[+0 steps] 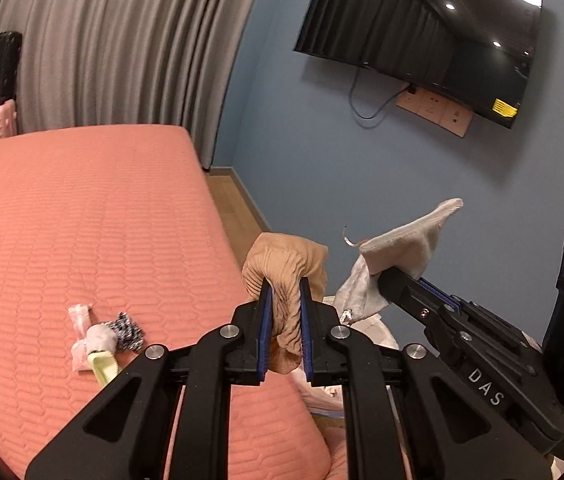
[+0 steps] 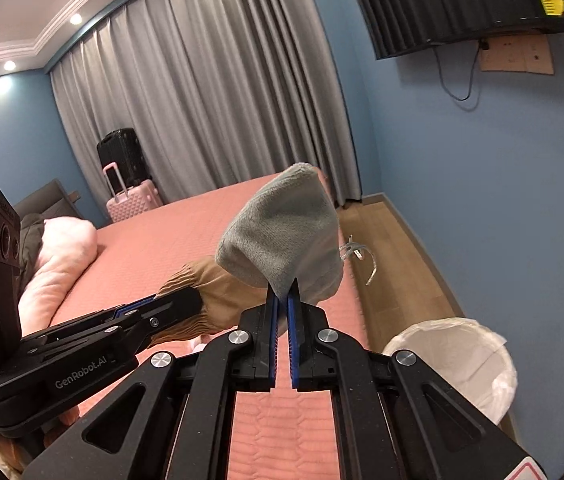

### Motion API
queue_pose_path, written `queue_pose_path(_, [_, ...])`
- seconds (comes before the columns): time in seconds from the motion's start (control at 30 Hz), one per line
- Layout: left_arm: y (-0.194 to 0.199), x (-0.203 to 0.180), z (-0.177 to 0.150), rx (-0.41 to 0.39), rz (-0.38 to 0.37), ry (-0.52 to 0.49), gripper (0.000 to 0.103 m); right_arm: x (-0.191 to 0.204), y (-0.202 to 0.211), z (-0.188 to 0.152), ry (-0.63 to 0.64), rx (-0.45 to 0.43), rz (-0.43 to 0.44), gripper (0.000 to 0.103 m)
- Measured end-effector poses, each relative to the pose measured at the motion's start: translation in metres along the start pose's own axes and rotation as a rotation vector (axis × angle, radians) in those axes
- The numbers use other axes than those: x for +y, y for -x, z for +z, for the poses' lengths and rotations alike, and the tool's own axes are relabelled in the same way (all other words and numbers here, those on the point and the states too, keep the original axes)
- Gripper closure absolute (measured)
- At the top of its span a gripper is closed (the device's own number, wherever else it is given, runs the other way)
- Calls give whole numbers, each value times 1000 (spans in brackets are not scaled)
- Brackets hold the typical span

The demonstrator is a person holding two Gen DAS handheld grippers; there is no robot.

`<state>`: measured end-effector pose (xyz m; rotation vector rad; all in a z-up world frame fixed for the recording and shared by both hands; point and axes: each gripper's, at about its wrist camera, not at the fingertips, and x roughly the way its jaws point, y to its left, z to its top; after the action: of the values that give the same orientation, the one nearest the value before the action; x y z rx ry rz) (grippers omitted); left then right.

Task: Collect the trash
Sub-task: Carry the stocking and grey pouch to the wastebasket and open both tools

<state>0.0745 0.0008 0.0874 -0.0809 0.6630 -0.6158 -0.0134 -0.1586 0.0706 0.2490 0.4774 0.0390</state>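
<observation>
My left gripper [image 1: 284,280] is shut on a tan ribbed sock [image 1: 284,264], held above the right edge of the pink bed [image 1: 82,220]. My right gripper [image 2: 283,286] is shut on a grey fleece sock [image 2: 282,232] with a clear plastic tag loop [image 2: 358,254]. It holds the sock up just right of the left gripper [image 2: 198,302]. The right gripper [image 1: 378,276] and grey sock [image 1: 406,240] also show in the left wrist view. A white-lined trash bin [image 2: 462,360] stands on the floor by the bed, below and right of the right gripper.
A small pile of scraps lies on the bed: pink wrappers [image 1: 80,334], a black-and-white sock [image 1: 128,330] and a pale green piece [image 1: 102,366]. A pink pillow [image 2: 62,248] lies at the bed head. Suitcases [image 2: 130,188] stand by the curtain. A TV [image 1: 422,40] hangs on the blue wall.
</observation>
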Motion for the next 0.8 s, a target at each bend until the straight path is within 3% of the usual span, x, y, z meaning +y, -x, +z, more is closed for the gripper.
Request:
queue_pose_path(0.4, [-18, -64, 8, 12, -71, -105, 91, -56, 42, 5, -59, -67, -88, 99])
queue_pose_path(0.8, [-49, -101, 3, 63, -121, -173, 90, -99, 48, -5, -123, -69, -161, 99])
